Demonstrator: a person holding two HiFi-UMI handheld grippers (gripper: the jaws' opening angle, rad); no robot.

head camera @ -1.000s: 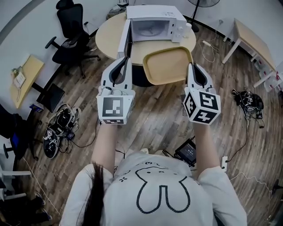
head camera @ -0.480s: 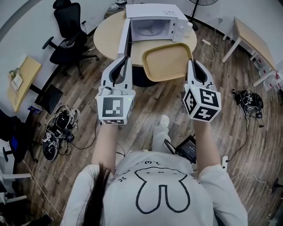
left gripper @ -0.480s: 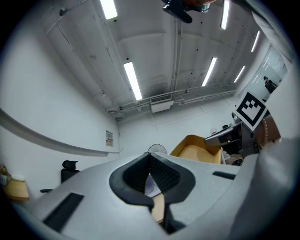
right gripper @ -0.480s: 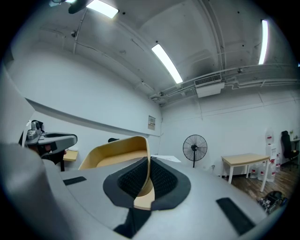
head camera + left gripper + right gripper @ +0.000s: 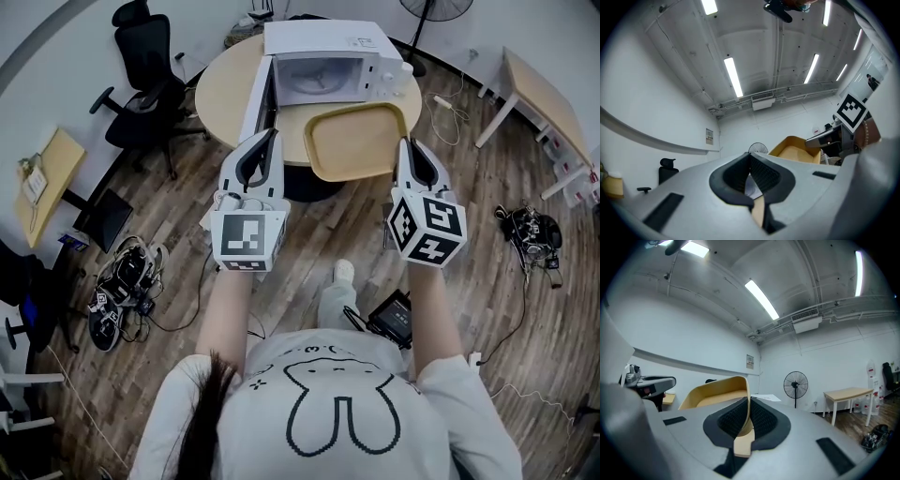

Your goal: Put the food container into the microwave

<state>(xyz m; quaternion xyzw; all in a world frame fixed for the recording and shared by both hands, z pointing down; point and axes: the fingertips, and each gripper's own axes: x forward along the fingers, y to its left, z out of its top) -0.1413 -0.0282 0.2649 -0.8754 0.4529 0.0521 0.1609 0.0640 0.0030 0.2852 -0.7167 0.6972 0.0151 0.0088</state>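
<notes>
I carry a tan, tray-like food container in the air in front of the round wooden table. My right gripper is shut on its right rim; in the right gripper view the rim stands pinched between the pads. My left gripper hangs to the container's left, apart from it, jaws together with nothing in them. A white microwave stands on the table with its door swung open to the left and its cavity facing me. The left gripper view shows the container off to the right.
A black office chair stands left of the table. A small wooden desk is at the right. Cables and bags lie on the wood floor at left, a black box near my feet. A standing fan is behind.
I have stepped a little toward the table, one foot now showing below. Both grippers sit slightly lower in view; the right one keeps its hold on the container.
</notes>
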